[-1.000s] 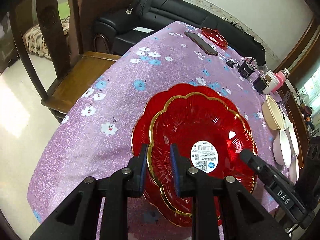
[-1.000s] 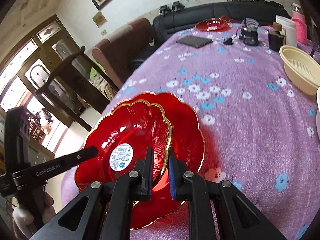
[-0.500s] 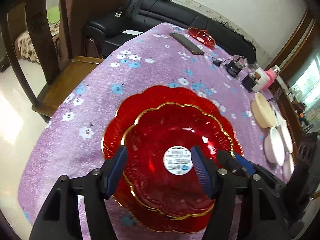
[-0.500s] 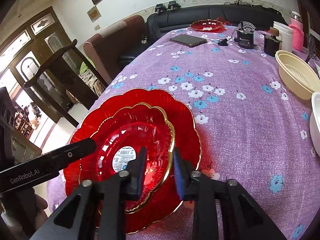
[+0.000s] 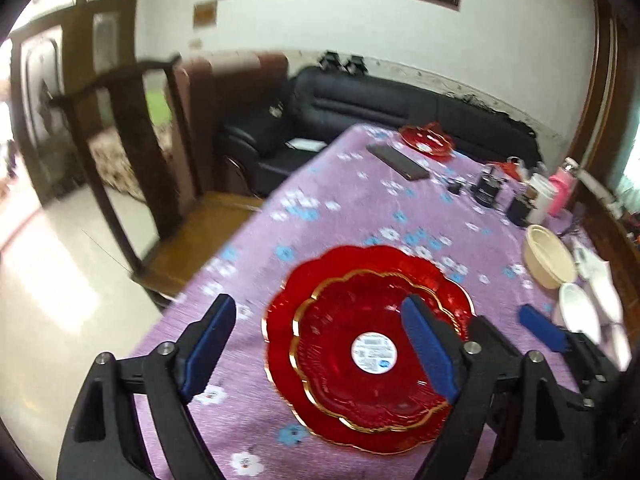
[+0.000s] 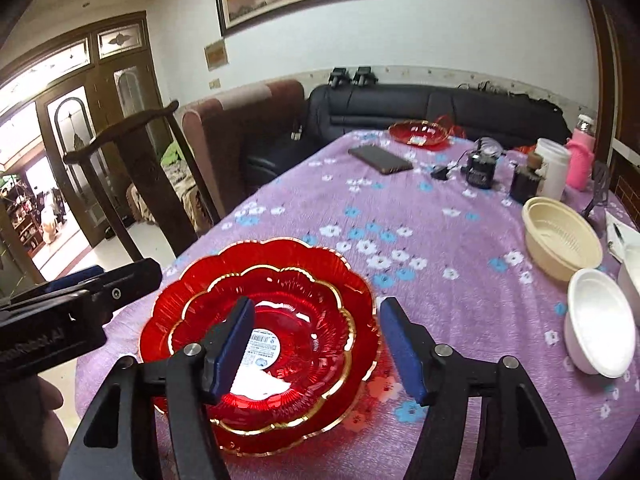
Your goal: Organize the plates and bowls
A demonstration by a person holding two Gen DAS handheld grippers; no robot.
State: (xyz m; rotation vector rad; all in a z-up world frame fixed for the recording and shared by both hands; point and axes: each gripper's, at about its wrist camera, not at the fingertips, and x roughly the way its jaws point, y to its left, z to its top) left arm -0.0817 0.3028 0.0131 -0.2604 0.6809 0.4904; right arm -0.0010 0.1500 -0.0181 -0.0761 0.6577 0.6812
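A small red gold-rimmed plate (image 5: 360, 344) (image 6: 296, 332) with a white sticker lies nested in a larger red scalloped plate (image 5: 344, 260) (image 6: 288, 250) on the purple flowered tablecloth. My left gripper (image 5: 320, 344) is open and empty, raised above the plates' near edge. My right gripper (image 6: 316, 344) is open and empty, just above the stack's right side. A beige bowl (image 6: 560, 236) (image 5: 548, 256) and white bowls (image 6: 600, 320) (image 5: 576, 312) sit at the right. A third red plate (image 6: 418, 132) (image 5: 426, 142) is at the table's far end.
A dark phone (image 6: 380, 158), chargers, a black device (image 6: 482, 168), a white cup (image 6: 554, 172) and a pink bottle (image 6: 580, 160) stand at the far right. A wooden chair (image 6: 132, 176) and black sofa (image 6: 420, 104) flank the table (image 6: 400, 208).
Both grippers let go of the small red plate, opened wide and pulled back and up. The small plate now rests in the larger one.
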